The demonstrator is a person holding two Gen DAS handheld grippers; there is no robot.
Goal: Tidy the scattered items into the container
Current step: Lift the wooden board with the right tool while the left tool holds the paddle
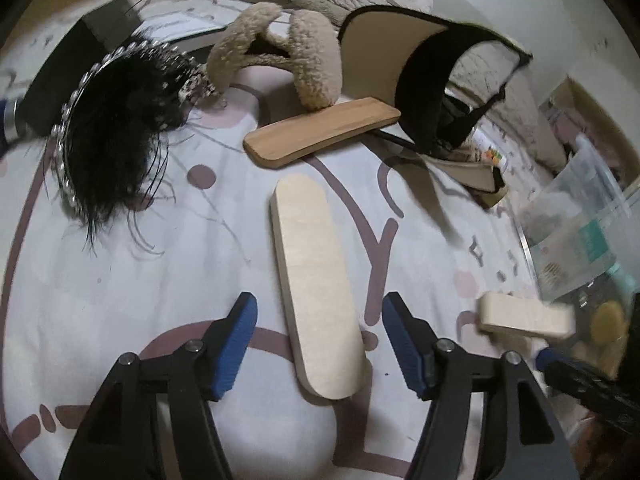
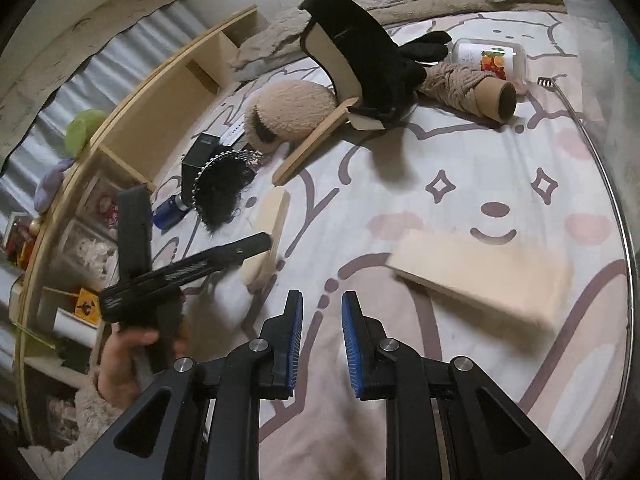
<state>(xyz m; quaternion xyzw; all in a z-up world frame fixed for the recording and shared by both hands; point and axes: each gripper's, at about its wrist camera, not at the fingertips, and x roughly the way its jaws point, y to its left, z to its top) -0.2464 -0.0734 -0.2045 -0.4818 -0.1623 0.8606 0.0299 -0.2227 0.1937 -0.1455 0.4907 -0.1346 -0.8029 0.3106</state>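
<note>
Left wrist view, nearest: left gripper (image 1: 320,344), jaws apart. The pale oval board (image 1: 316,280) lies lengthwise in the gap. Neither blue pad touches it. The board rests flat on the printed bedsheet (image 1: 160,300).

Right wrist view, nearest: right gripper (image 2: 320,312), jaws drawn together to a narrow slit with nothing in it. My left hand (image 2: 124,360) shows low at that view's left edge, wrapped round the other tool's handle.

Next out: pale block (image 2: 480,276), ahead and right of the right gripper and clear of its pads. It is blurred, so I cannot tell whether it lies flat. From the left wrist it shows just beside the near wall of the clear container (image 1: 580,220), outside it. The container stands at the sheet's right edge, with items inside that I cannot identify.

Middle distance: brown tray (image 1: 324,132), just beyond the oval board's far end and apart from it. Feather headband (image 1: 108,128) lies off to the left.

Further: fleecy headband (image 1: 280,48), one end on the tray. The visor (image 1: 420,80) stands beside it, to the right.

Farthest: yarn spool (image 2: 468,88) on its side, behind the visor.
</note>
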